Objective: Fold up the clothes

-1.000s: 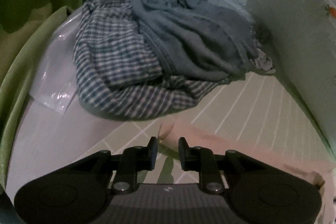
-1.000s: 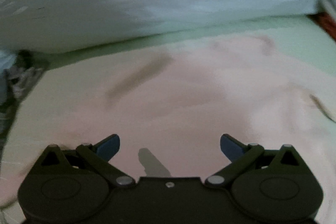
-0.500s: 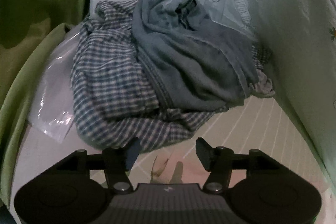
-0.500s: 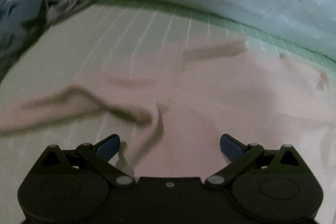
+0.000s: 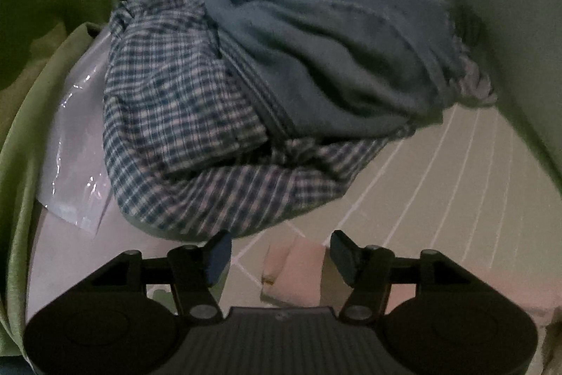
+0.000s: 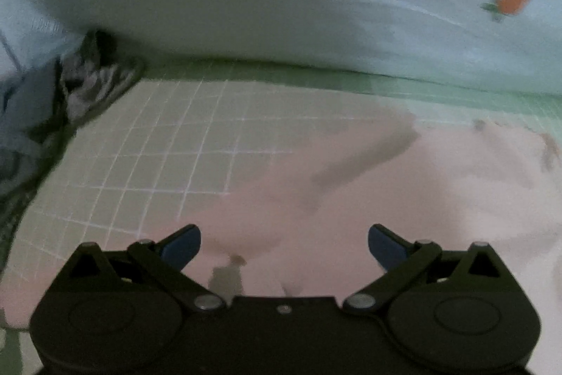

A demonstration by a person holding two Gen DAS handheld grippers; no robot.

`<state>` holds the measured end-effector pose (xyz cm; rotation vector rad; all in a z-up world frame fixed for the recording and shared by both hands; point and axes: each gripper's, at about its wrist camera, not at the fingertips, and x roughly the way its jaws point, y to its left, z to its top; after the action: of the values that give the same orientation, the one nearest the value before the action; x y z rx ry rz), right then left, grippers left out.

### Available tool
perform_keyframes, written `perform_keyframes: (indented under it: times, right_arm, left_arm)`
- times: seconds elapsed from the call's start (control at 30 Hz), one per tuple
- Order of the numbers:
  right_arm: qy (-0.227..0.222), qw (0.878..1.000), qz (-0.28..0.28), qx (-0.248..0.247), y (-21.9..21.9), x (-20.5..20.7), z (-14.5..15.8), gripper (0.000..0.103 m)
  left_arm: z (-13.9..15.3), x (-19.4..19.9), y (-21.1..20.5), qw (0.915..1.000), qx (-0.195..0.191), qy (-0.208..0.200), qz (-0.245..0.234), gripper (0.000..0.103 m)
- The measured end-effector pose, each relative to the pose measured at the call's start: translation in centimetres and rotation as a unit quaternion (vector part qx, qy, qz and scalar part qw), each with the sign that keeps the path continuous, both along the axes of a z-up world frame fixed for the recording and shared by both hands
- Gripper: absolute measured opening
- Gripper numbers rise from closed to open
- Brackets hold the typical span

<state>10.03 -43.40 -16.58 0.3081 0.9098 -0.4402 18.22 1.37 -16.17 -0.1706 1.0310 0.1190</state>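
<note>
The left gripper (image 5: 279, 255) pointed steeply down at the gridded green sheet (image 5: 439, 178), its jaws partly apart and opening; a folded edge of the pink garment (image 5: 293, 273) lay on the sheet between them, and neither pad pressed on it. Ahead of those jaws, and to their left, sat a heap of unfolded clothes: a blue-and-white checked shirt (image 5: 175, 115) nearest, with a grey-blue garment (image 5: 333, 58) bunched on top and behind. Left of the heap lay a clear plastic bag (image 5: 73, 143), and beyond that a green drape (image 5: 31, 101).

The right gripper (image 6: 284, 246) was also tilted downward, its jaws spread wide and holding nothing. The pink garment (image 6: 404, 199) lay spread directly under and ahead of them, reaching off to their right, while bare gridded sheet (image 6: 158, 143) showed ahead to their left. Only this view showed the pale bedding printed with a carrot (image 6: 513, 0) along the far side; the clothes heap (image 6: 31, 115) appeared just at its left edge. The plastic bag and green drape appeared only in the left view.

No writing could be read in either view.
</note>
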Motion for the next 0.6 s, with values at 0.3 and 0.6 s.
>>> perform_keyframes:
  times: [0.3,0.6]
  right_arm:
    - [0.069,0.996,0.06,-0.022,2.3,-2.0,-2.0,0.103]
    - [0.07,0.996,0.048,-0.012,2.3,-5.4,-1.9,0.103]
  left_arm:
    - [-0.1,-1.8,-0.2,0.9995,-0.001,0.024,-0.022,0.069]
    - [0.1,-4.8,0.3,0.9992,-0.022,0.026,-0.023,0.07]
